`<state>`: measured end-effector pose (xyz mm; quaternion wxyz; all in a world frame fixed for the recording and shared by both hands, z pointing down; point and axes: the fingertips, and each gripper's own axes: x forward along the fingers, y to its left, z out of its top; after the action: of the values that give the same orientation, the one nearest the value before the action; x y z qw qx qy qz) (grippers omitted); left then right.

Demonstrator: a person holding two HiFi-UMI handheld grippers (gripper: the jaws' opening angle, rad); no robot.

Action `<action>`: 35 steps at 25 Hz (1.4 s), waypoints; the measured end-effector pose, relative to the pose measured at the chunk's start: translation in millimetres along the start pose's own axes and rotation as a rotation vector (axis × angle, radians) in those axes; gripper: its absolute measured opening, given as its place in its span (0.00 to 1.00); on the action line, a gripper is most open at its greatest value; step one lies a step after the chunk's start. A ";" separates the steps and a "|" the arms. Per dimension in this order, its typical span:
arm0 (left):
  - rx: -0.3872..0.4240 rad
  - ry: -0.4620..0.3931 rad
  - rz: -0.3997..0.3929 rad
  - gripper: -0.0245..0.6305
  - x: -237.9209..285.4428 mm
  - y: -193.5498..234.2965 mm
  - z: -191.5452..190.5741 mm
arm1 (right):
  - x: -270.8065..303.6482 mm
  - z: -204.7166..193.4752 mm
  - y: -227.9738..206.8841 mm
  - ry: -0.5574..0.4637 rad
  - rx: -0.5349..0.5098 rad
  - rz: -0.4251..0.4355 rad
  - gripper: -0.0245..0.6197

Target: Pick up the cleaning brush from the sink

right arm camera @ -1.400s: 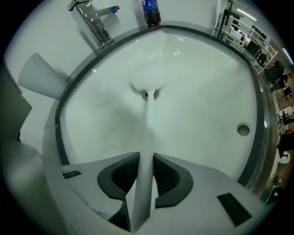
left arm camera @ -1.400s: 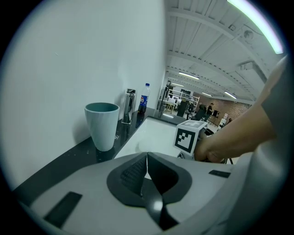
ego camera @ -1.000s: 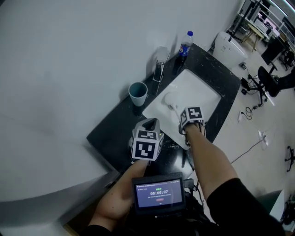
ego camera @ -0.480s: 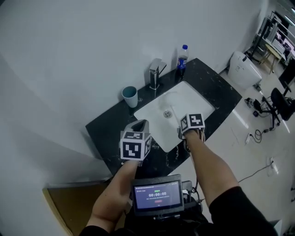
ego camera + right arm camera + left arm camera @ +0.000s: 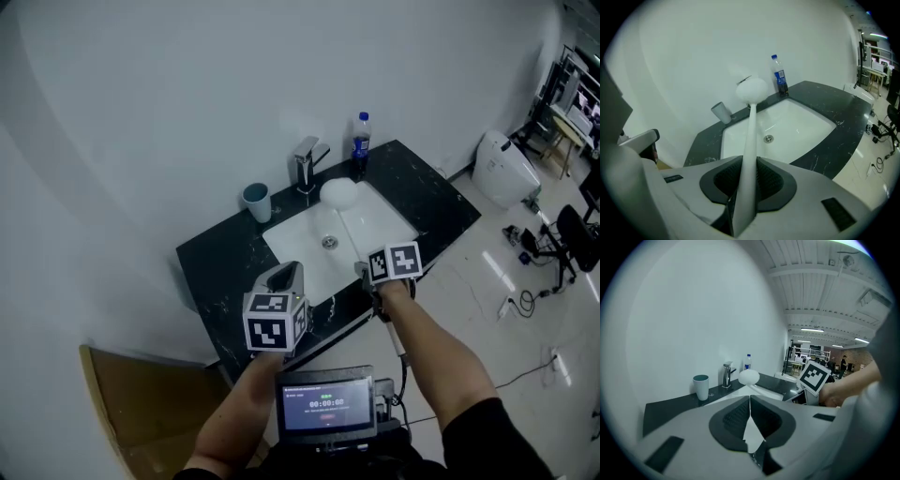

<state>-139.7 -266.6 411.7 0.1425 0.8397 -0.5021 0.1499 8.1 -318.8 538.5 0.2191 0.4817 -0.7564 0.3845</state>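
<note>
The white cleaning brush (image 5: pixel 752 90) has a round head and a long handle, and my right gripper (image 5: pixel 749 176) is shut on that handle. In the head view the brush head (image 5: pixel 338 193) hangs over the back of the white sink (image 5: pixel 309 246), with the right gripper (image 5: pixel 362 269) above the basin's front rim. My left gripper (image 5: pixel 285 276) is over the black counter's front left edge. Its pads meet with nothing between them in the left gripper view (image 5: pixel 750 411), where the brush head (image 5: pixel 749 377) shows ahead.
A chrome faucet (image 5: pixel 305 164), a teal cup (image 5: pixel 255 201) and a blue-capped bottle (image 5: pixel 360 142) stand along the back of the black counter (image 5: pixel 220 262). A white toilet (image 5: pixel 502 167) is at the right, a wooden panel (image 5: pixel 141 403) at the lower left. A screen (image 5: pixel 325 405) sits at my chest.
Both grippers have risen and drawn back from the sink. The brush has come up out of the basin in the right gripper, with its head now level with the faucet.
</note>
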 end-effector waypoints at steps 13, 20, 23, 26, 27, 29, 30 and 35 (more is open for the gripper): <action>0.063 -0.179 0.122 0.04 -34.1 -93.6 32.4 | -123.0 -4.2 -20.2 -0.247 -0.197 0.199 0.12; -0.006 -0.241 0.259 0.04 -20.4 -184.8 49.6 | -203.0 23.2 -67.1 -0.296 -0.346 0.329 0.12; -0.015 -0.239 0.291 0.04 -24.1 -213.9 51.4 | -229.8 27.7 -77.1 -0.326 -0.382 0.366 0.12; 0.024 -0.227 0.318 0.04 -35.4 -231.0 52.0 | -250.7 23.4 -77.9 -0.367 -0.386 0.408 0.12; 0.041 -0.226 0.324 0.04 -39.7 -234.4 52.7 | -256.6 22.6 -77.7 -0.383 -0.390 0.417 0.12; 0.045 -0.231 0.317 0.04 -46.9 -239.4 53.6 | -267.9 23.2 -77.4 -0.423 -0.397 0.431 0.12; 0.037 -0.235 0.315 0.04 -50.7 -240.5 52.7 | -273.3 22.5 -77.1 -0.444 -0.397 0.437 0.12; 0.011 -0.281 0.321 0.04 -72.9 -246.1 47.6 | -299.0 2.6 -70.9 -0.523 -0.441 0.469 0.12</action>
<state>50.7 -114.8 317.5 0.0408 0.7624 -0.6435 0.0548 203.3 -170.3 353.3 0.0240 0.3194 -0.9400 0.1176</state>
